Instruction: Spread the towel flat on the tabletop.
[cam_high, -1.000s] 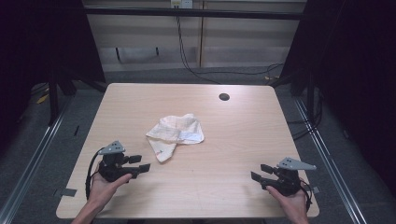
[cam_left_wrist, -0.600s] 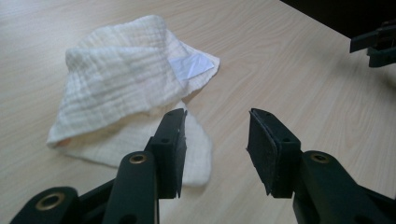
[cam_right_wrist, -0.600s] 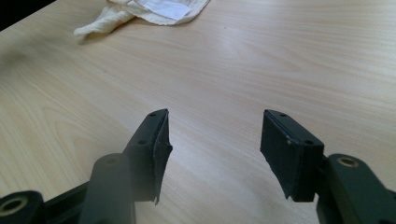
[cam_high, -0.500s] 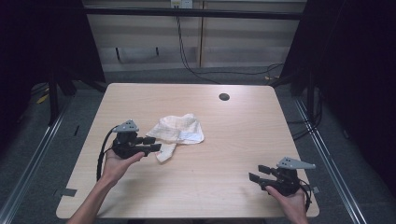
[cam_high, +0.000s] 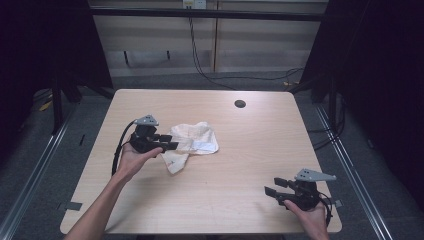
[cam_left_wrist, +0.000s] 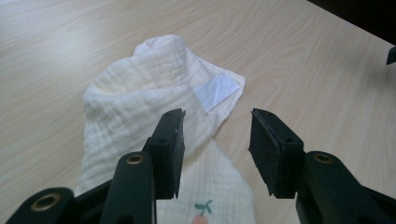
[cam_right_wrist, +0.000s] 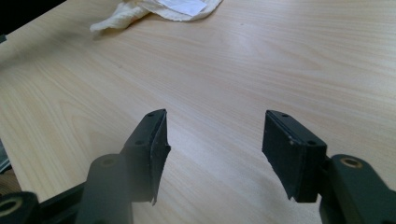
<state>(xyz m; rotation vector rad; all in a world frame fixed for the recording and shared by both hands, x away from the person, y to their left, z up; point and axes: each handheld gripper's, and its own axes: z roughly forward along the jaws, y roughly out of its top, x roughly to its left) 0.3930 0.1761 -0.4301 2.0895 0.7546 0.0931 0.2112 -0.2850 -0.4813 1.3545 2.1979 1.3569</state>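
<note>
Cloth: one crumpled cream-white waffle-weave cloth (cam_high: 192, 144) with a white label and a small printed motif, lying left of centre on the pale wood-grain counter (cam_high: 240, 165). Left tongs (cam_high: 167, 142) hover at the cloth's near-left edge, jaws having just been opening a little, now partly apart over the fabric with nothing pinched between the pads (cam_left_wrist: 170, 149). Right tongs (cam_high: 272, 187) sit at the near-right corner, well apart from the cloth, jaws open and empty.
</note>
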